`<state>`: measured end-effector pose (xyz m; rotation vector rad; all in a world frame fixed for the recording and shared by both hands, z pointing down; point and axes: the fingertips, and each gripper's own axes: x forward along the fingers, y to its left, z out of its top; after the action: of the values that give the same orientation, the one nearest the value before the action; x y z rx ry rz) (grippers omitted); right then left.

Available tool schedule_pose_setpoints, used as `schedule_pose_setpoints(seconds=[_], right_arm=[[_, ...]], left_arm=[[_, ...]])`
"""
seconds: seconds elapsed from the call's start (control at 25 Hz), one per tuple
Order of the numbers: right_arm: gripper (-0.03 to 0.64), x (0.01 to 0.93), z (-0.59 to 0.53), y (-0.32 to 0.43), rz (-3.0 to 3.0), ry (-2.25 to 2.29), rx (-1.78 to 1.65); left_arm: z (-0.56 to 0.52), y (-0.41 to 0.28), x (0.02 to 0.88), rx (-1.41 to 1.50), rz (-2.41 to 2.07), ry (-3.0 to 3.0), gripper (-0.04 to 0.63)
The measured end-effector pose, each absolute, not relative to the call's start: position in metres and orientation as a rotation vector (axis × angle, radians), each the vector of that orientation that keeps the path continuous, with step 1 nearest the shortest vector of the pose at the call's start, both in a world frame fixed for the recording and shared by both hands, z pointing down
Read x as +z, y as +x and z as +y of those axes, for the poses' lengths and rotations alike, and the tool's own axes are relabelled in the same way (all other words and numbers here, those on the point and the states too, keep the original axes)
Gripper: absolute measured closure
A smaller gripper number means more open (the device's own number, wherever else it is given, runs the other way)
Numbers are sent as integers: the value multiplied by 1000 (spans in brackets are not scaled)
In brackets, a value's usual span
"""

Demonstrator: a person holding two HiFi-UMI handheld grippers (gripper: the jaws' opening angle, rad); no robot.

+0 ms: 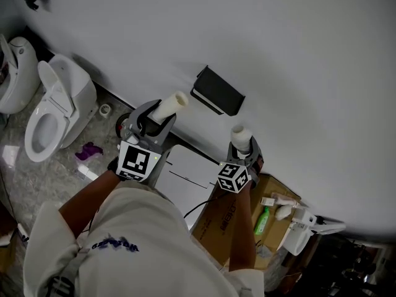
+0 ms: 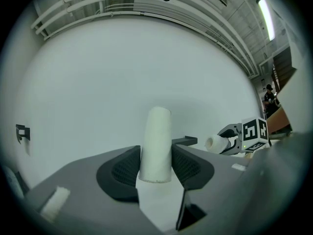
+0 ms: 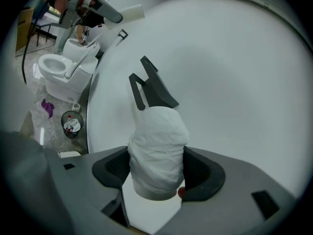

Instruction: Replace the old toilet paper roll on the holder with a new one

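Left tool [image 1: 153,121], seen from the head view, is closed on a pale cardboard tube [image 1: 171,106]. The tube lies between the two jaws and sticks out past their tips toward the white wall [image 1: 297,54]. In the left gripper view the dark ribbed pads [image 2: 121,169] press on either side of the tube's lower part, and its far end stands clear of them.

Right tool [image 1: 243,148] is clamped on a white paper roll [image 1: 241,135] whose outer wrap is creased. In the right gripper view the roll [image 3: 157,153] fills the gap between the jaws from pad to pad.

A black holder [image 1: 218,91] is fixed to the wall. In the head view it lies between the two tools and beyond them, apart from both the tube and the roll. In the right gripper view the holder [image 3: 151,89] appears just past the roll's far end. Whether the two touch cannot be told from that view.

On the floor [image 1: 18,178] to the left stands a white toilet [image 1: 59,107], with a purple cloth [image 1: 90,150] lying near it. A small bin [image 3: 72,124] stands against the base of the wall. Beneath the right tool is a cardboard box [image 1: 226,218], and a green bottle [image 1: 261,220] lies on it.
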<state>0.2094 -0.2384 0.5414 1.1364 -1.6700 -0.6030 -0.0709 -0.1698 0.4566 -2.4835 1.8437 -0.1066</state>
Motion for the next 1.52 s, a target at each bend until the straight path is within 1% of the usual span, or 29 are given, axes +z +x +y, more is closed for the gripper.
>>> schedule_pose_setpoints(seconds=[0.24, 0.6, 0.8, 1.0, 1.52], right_arm=[[310, 561, -256, 197, -1621, 1089, -669], [310, 566, -266, 183, -1450, 953, -880], [310, 579, -274, 187, -1391, 892, -874], [310, 581, -279, 187, -1295, 833, -978], [310, 580, -288, 174, -1312, 850, -996]], left_arm=[[-174, -62, 458, -92, 1826, -2496, 399], [-162, -66, 448, -81, 1837, -2490, 399], [-159, -69, 450, -94, 1845, -2475, 399], [-157, -67, 449, -109, 1837, -2463, 399], [-157, -67, 449, -151, 1812, -2430, 399]])
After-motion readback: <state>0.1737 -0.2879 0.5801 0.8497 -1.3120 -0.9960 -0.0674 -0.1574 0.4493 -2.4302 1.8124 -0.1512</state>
